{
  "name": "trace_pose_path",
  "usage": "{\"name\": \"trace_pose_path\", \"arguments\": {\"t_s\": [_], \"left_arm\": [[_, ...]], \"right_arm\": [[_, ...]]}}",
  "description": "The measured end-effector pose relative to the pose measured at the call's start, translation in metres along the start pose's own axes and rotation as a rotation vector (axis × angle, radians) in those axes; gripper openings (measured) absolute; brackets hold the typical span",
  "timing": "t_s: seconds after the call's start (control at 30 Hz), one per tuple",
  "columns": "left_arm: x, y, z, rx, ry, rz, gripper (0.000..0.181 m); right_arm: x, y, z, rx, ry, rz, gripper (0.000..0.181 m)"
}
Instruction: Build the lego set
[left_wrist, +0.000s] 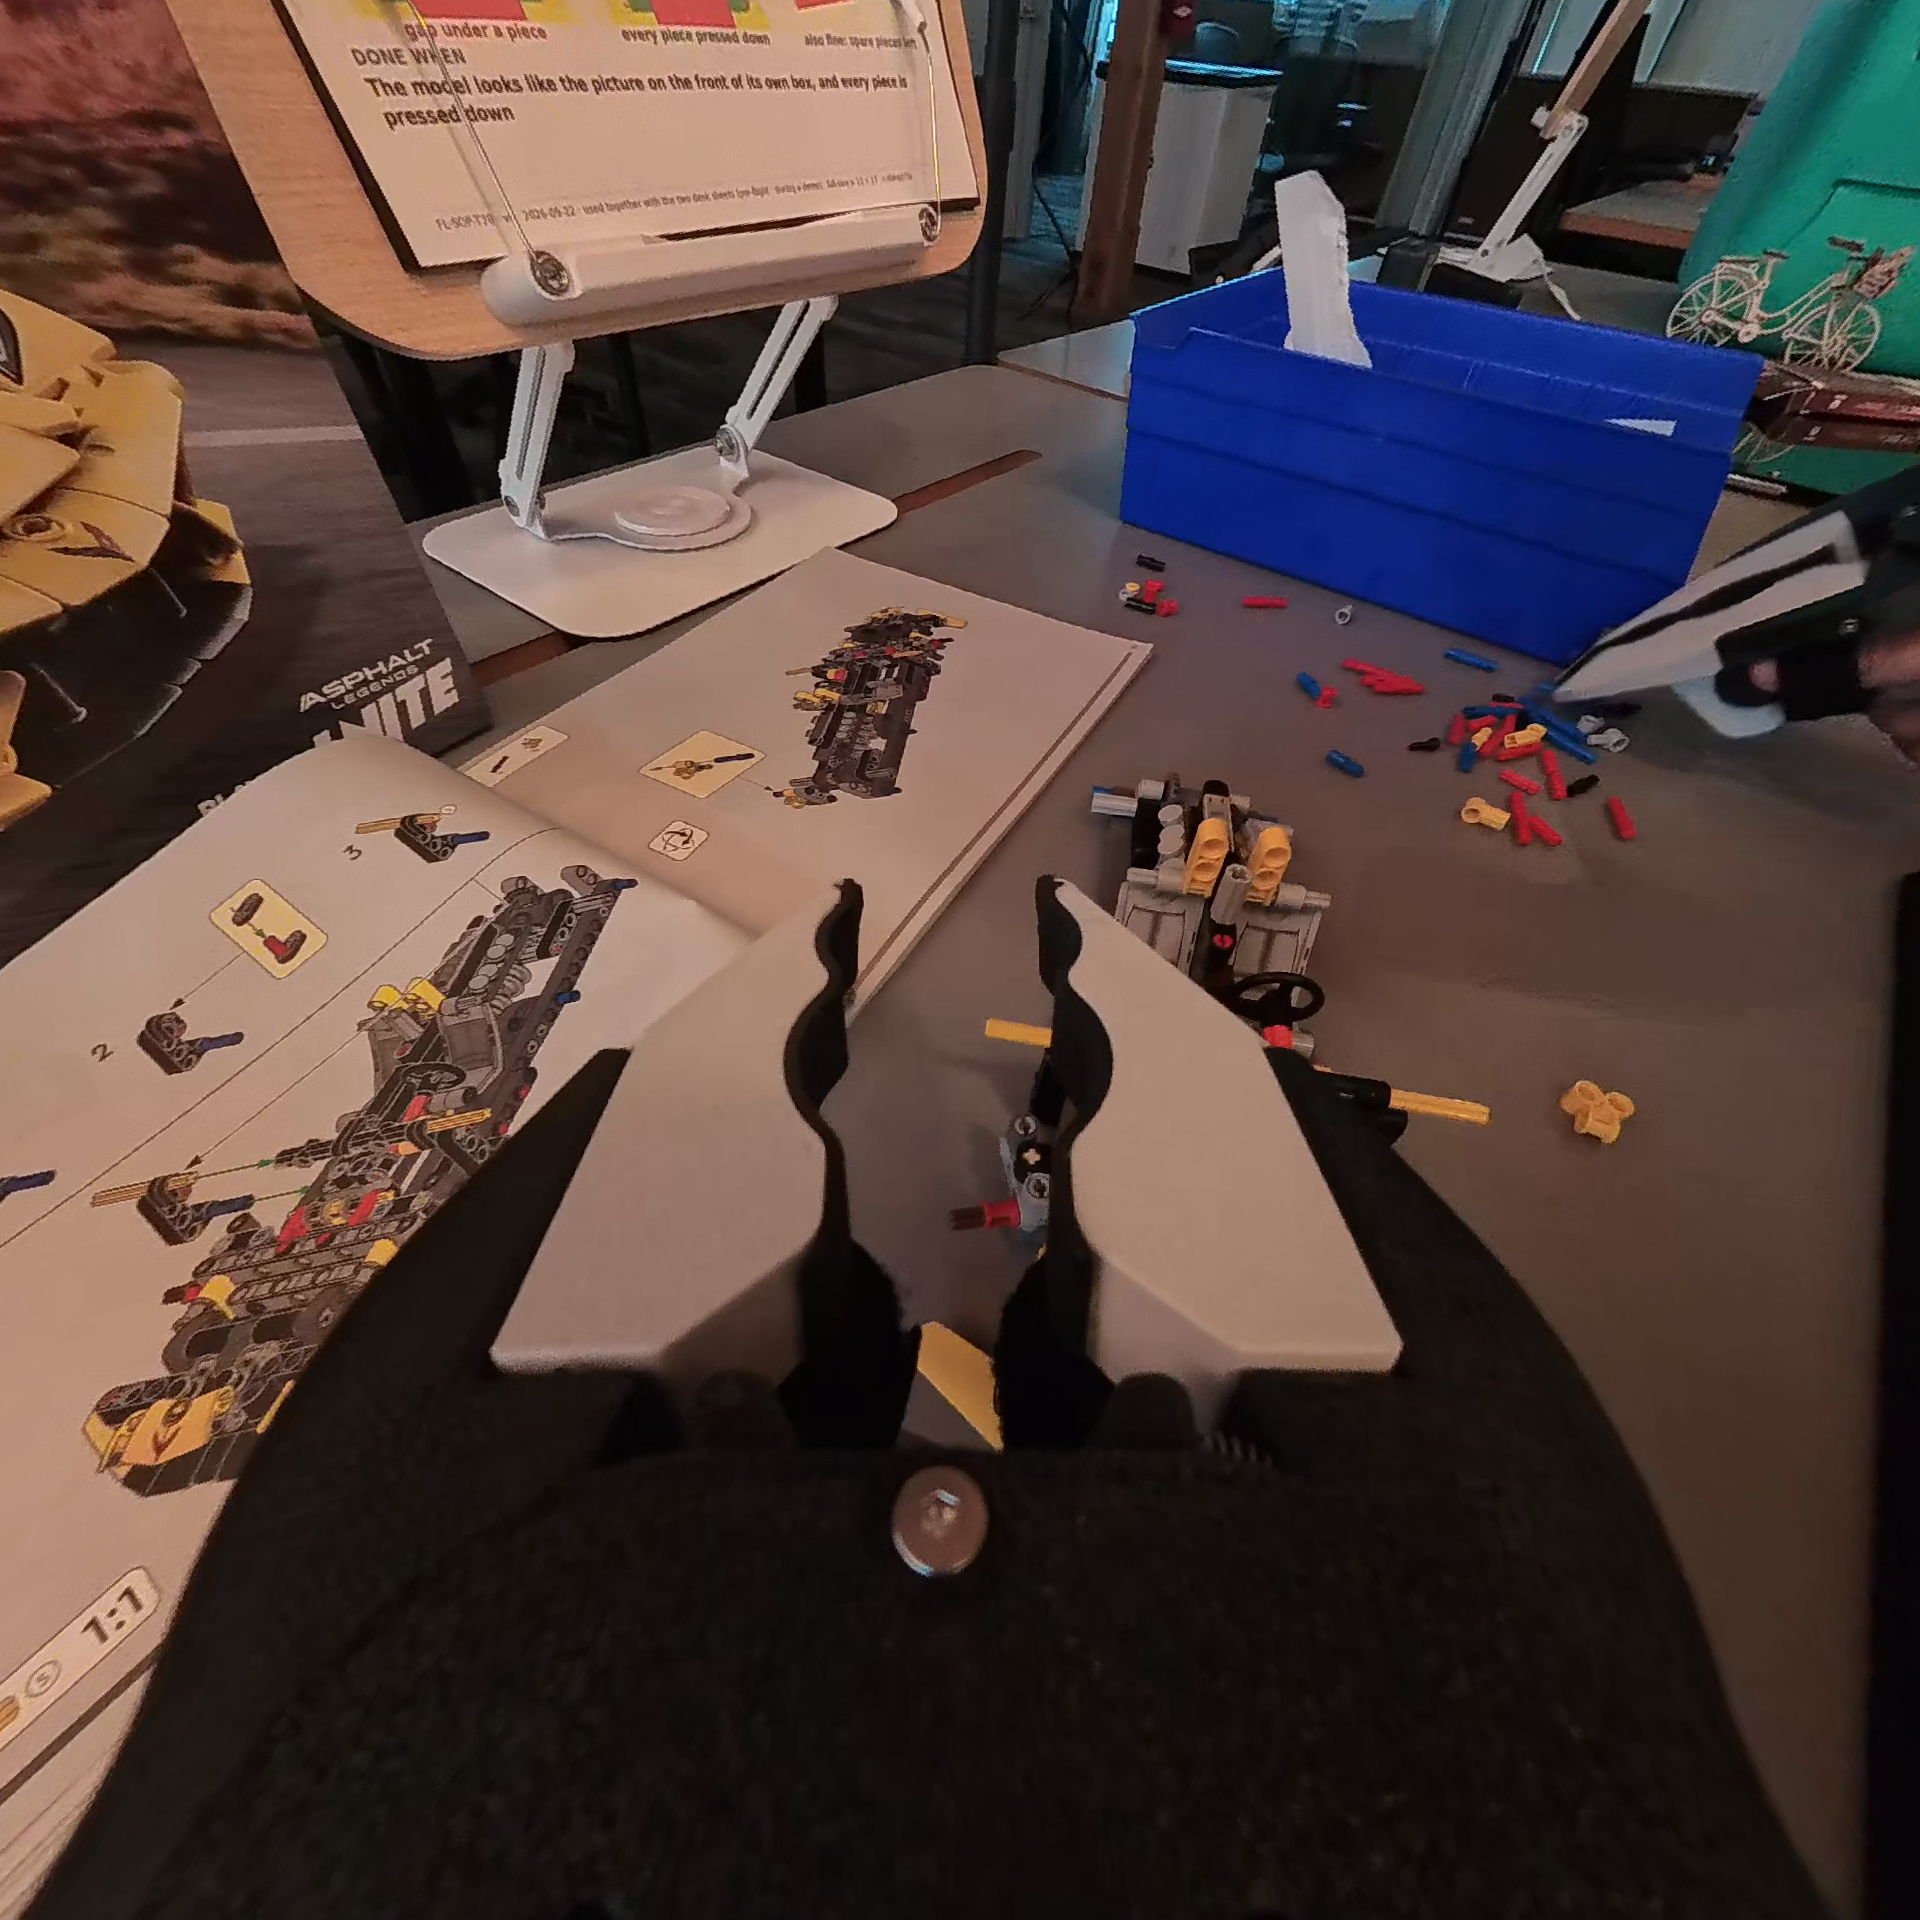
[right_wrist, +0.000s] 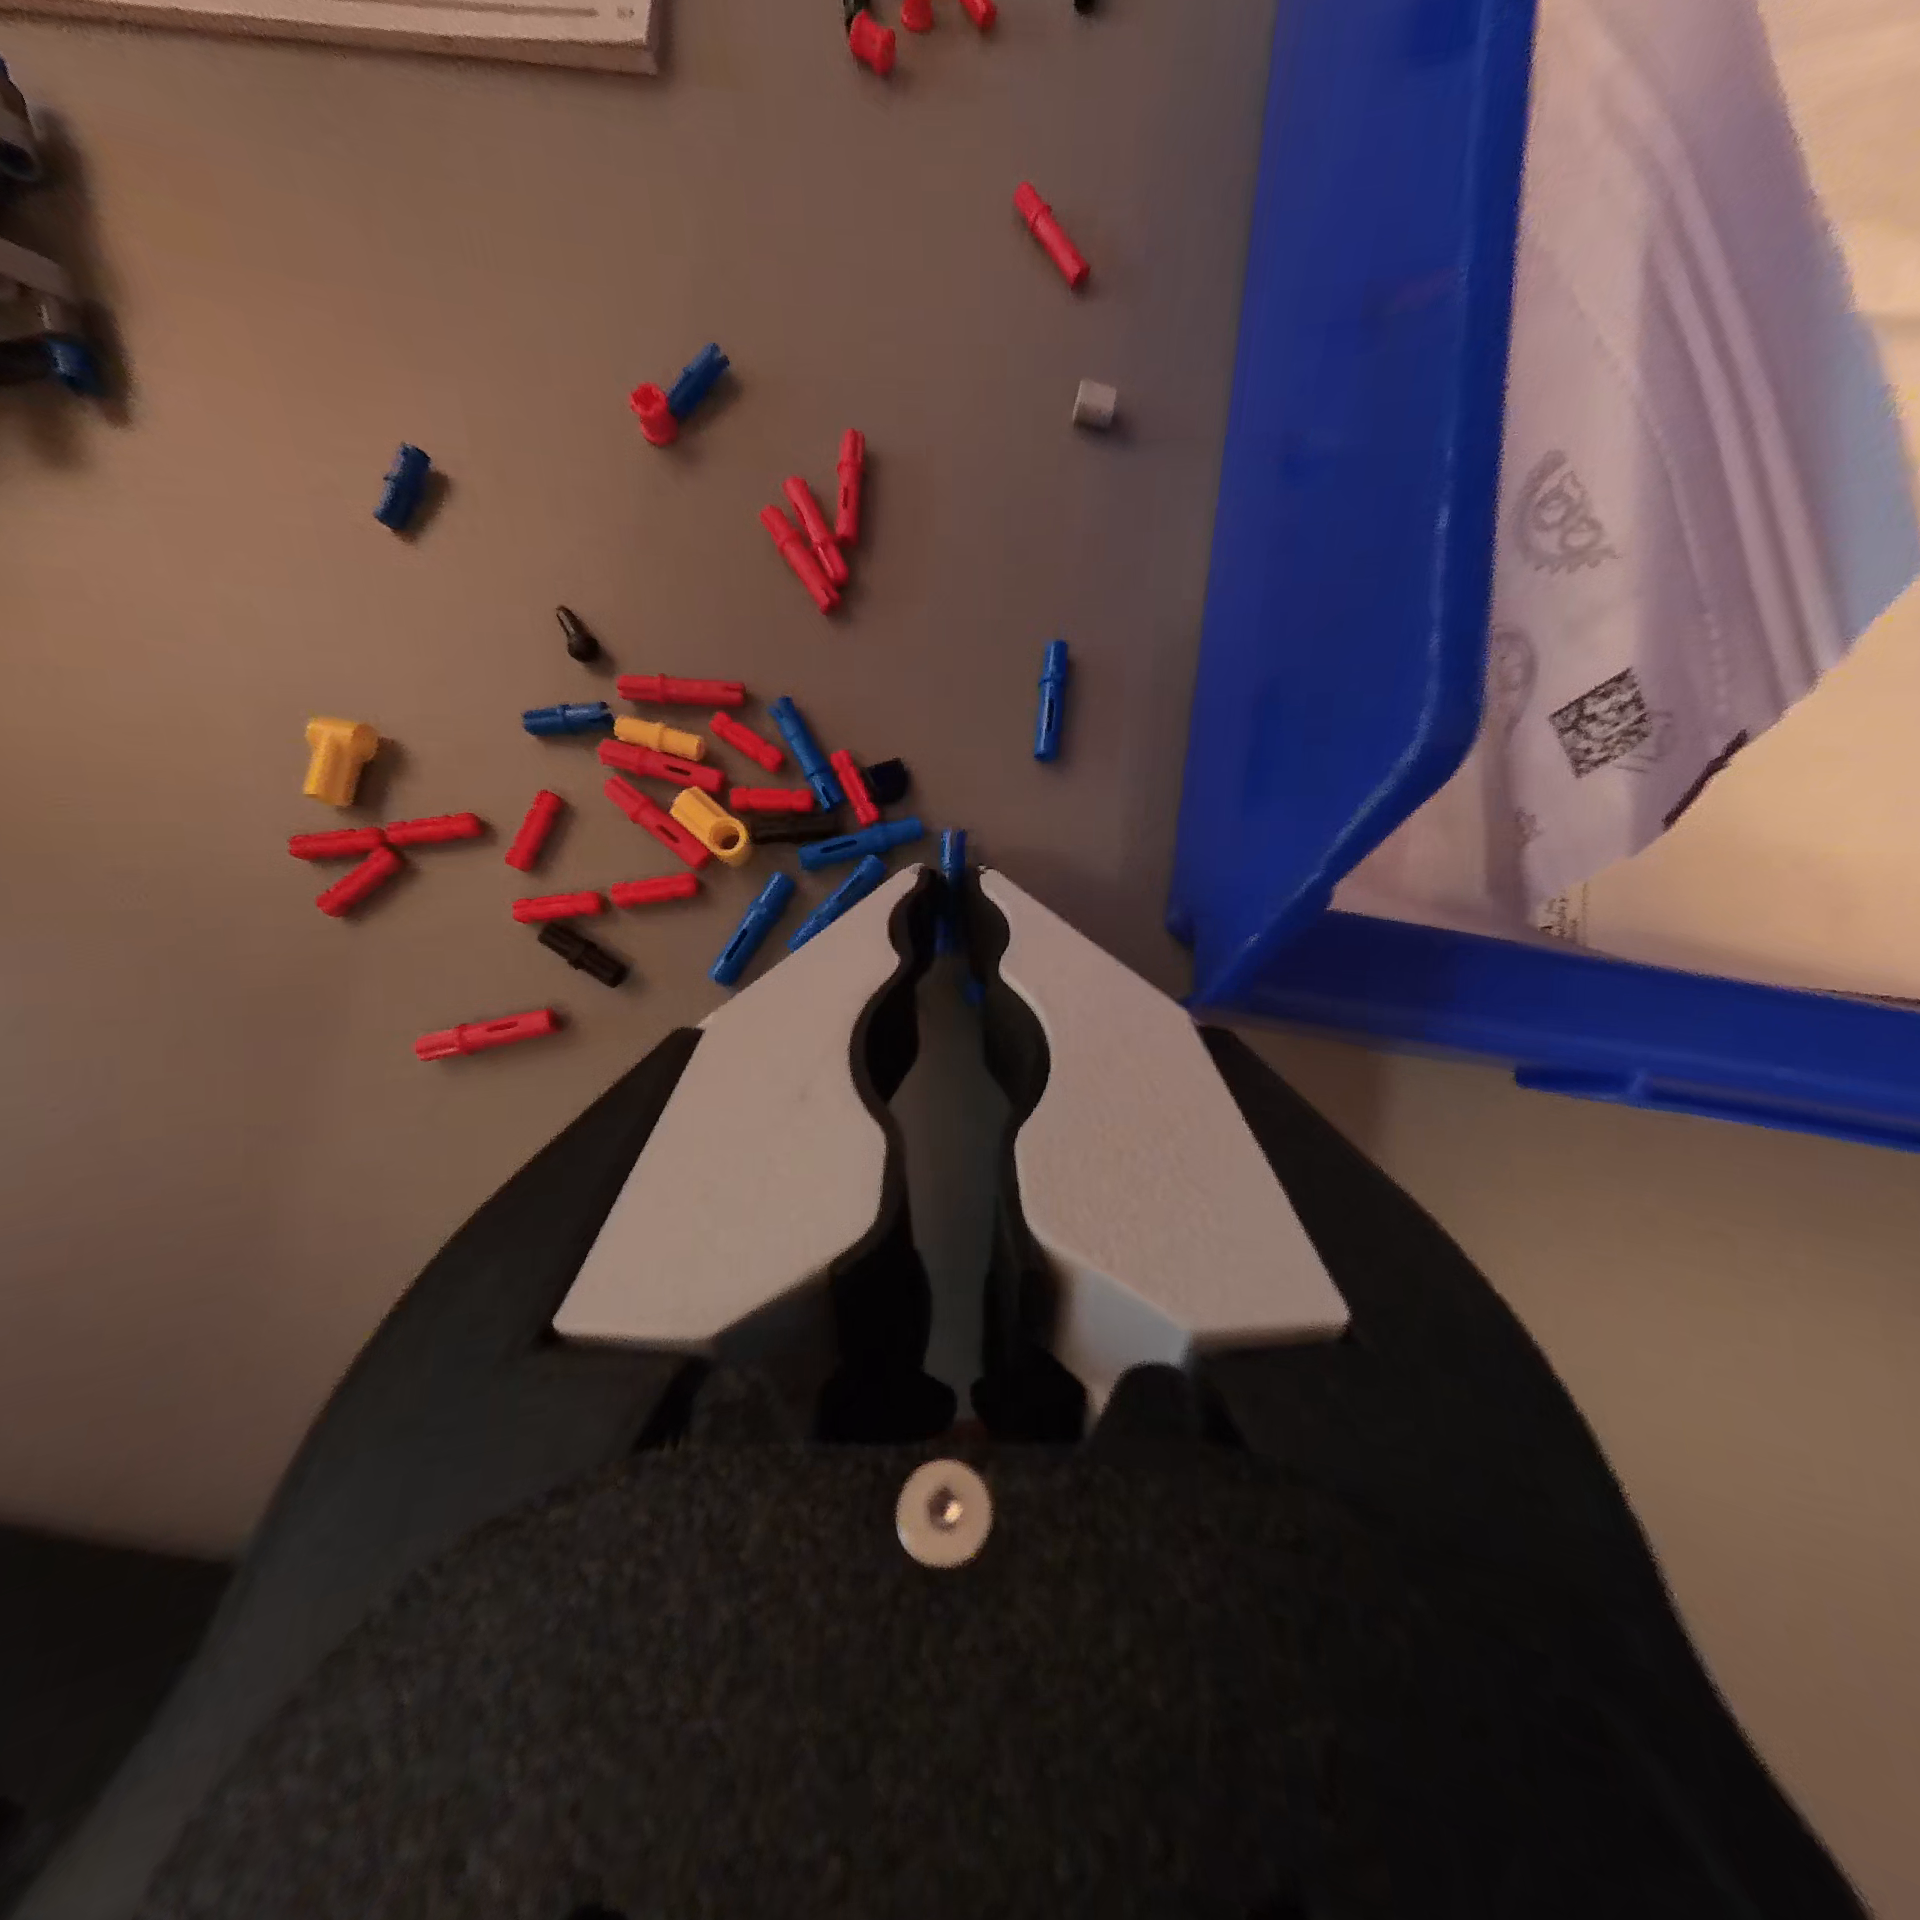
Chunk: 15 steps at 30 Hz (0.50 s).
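Note:
My left gripper (left_wrist: 948, 894) is open and empty, hovering over the table by the partly built grey, black and yellow lego model (left_wrist: 1210, 883). A small grey sub-assembly with a red pin (left_wrist: 1013, 1184) lies between its fingers below. My right gripper (right_wrist: 951, 878) is shut on a blue pin (right_wrist: 951, 883) at the edge of a scattered pile of red, blue, yellow and black pins (right_wrist: 675, 790). It shows far right in the left wrist view (left_wrist: 1569, 681), over the same pile (left_wrist: 1527, 748). The open instruction booklet (left_wrist: 416, 987) lies to the left.
A blue bin (left_wrist: 1423, 457) holding white paper bags stands at the back right; its corner (right_wrist: 1351, 623) is just right of my right gripper. A white stand with a printed sheet (left_wrist: 665, 312) and the set's box (left_wrist: 156, 520) stand at the back left. A loose yellow connector (left_wrist: 1597, 1110) lies right. The tips of one gripper are about 40 centimeters away from the tips of the other. My left gripper is the nearer one to the loose yellow connector (left_wrist: 1597, 1110): about 20 centimeters, against 25 centimeters.

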<state>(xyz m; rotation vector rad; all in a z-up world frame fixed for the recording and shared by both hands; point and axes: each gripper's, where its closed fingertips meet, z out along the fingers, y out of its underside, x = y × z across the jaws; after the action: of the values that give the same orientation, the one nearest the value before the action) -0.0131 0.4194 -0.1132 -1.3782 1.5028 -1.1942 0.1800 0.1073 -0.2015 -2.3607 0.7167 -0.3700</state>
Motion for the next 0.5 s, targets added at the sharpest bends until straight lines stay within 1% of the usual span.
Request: {"name": "trace_pose_path", "arguments": {"t_s": [0.1,0.13,0.17,0.2,0.3,0.37,0.43,0.5], "left_arm": [[-0.002,0.000,0.000,0.004,-0.008,-0.003,0.036],[-0.003,0.000,0.000,0.002,-0.008,-0.006,0.036],[-0.003,0.001,0.001,-0.001,-0.007,-0.009,0.036],[-0.003,0.001,0.001,-0.005,-0.008,-0.010,0.036],[-0.004,0.003,0.001,-0.012,-0.017,0.000,0.036],[-0.005,0.003,0.001,-0.017,-0.027,0.007,0.036],[-0.006,0.004,0.000,-0.021,-0.032,0.006,0.036],[-0.008,0.004,-0.001,-0.020,-0.038,0.003,0.036]], "right_arm": [[-0.010,-0.023,-0.020,0.099,0.013,-0.098,0.004],[-0.020,-0.033,-0.028,0.143,-0.006,-0.144,0.004],[-0.036,-0.041,-0.036,0.182,-0.060,-0.195,0.004],[-0.059,-0.045,-0.042,0.210,-0.146,-0.246,0.004],[-0.133,-0.036,-0.054,0.224,-0.432,-0.400,0.004],[-0.172,-0.024,-0.053,0.202,-0.553,-0.459,0.004],[-0.199,-0.010,-0.046,0.147,-0.612,-0.498,0.004],[-0.214,-0.005,-0.037,0.123,-0.607,-0.533,0.004]]}}
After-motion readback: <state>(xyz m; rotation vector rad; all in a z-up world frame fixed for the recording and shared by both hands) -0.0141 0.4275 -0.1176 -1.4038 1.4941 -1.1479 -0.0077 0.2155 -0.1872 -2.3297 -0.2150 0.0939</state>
